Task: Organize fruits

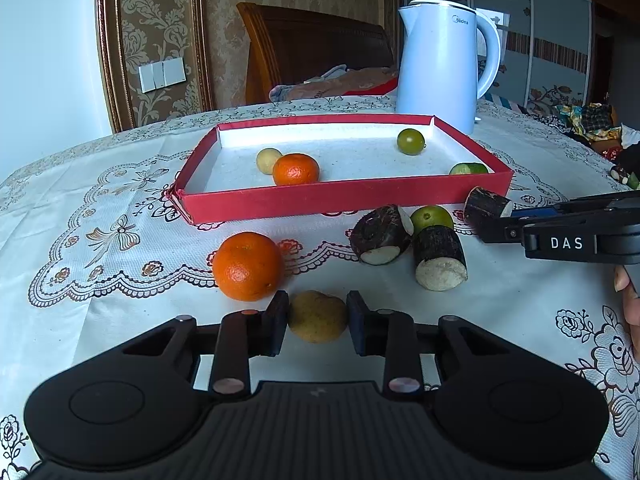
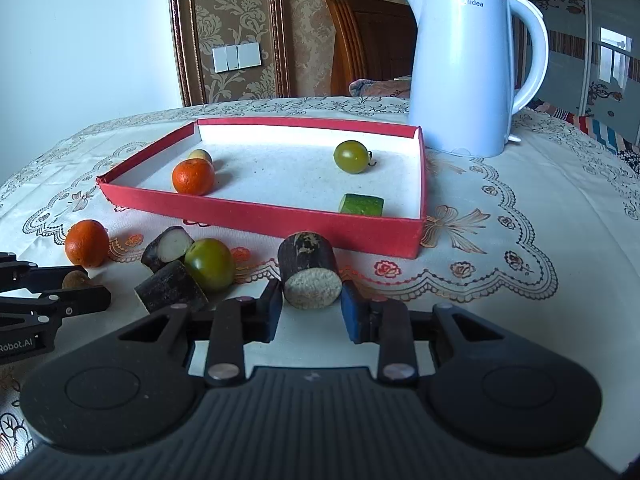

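A red tray (image 1: 340, 200) (image 2: 260, 216) holds a small orange (image 1: 296, 169), a yellowish fruit (image 1: 267, 159), a green tomato (image 1: 411, 141) and a cucumber piece (image 1: 469, 169). My left gripper (image 1: 318, 318) is shut on a small brown fruit (image 1: 318, 316) at the table surface, beside a large orange (image 1: 248, 266). My right gripper (image 2: 310, 302) (image 1: 492, 220) has its pads on both sides of a dark sugarcane piece (image 2: 310, 276) standing in front of the tray. Two more sugarcane pieces (image 1: 380, 234) (image 1: 440, 258) and a green fruit (image 1: 432, 218) lie between the grippers.
A white electric kettle (image 1: 444, 60) (image 2: 468, 68) stands behind the tray's right end. A lace-patterned tablecloth (image 1: 120, 240) covers the table. A wooden headboard (image 1: 312, 48) and bedding lie beyond the far edge.
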The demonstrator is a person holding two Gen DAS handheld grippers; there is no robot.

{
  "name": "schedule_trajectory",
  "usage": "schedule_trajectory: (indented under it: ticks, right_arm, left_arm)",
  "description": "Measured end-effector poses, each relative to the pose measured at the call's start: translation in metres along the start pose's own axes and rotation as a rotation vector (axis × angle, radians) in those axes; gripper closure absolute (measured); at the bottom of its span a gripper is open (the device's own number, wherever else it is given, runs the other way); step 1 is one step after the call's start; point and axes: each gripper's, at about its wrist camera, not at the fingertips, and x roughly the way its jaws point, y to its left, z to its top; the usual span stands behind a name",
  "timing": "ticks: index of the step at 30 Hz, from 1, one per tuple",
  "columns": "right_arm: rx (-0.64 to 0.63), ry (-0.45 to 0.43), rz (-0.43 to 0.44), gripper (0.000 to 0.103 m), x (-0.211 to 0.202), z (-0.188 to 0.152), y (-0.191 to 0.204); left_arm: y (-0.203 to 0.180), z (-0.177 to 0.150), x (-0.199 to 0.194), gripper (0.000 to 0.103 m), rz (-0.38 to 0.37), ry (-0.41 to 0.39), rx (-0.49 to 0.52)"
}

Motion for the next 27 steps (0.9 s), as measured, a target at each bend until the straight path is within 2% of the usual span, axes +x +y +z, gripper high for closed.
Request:
schedule_trajectory:
  ticks: [14, 23, 27]
  right_arm:
    - [0.011, -0.058, -0.005, 0.073, -0.012, -0.001, -0.003]
    - [-0.007, -0.094, -0.003, 0.074, -0.022, -0.003, -0.003]
    - [-0.025, -0.120, -0.011, 0.081, -0.028, 0.000, -0.003]
  left_arm:
    - [0.001, 0.000, -0.006, 0.073, -0.001, -0.031, 0.000]
    - [0.000, 0.007, -0.016, 0.073, 0.032, -0.121, -0.013]
    - [0.000, 0.016, -0.020, 0.073, 0.048, -0.155, -0.030]
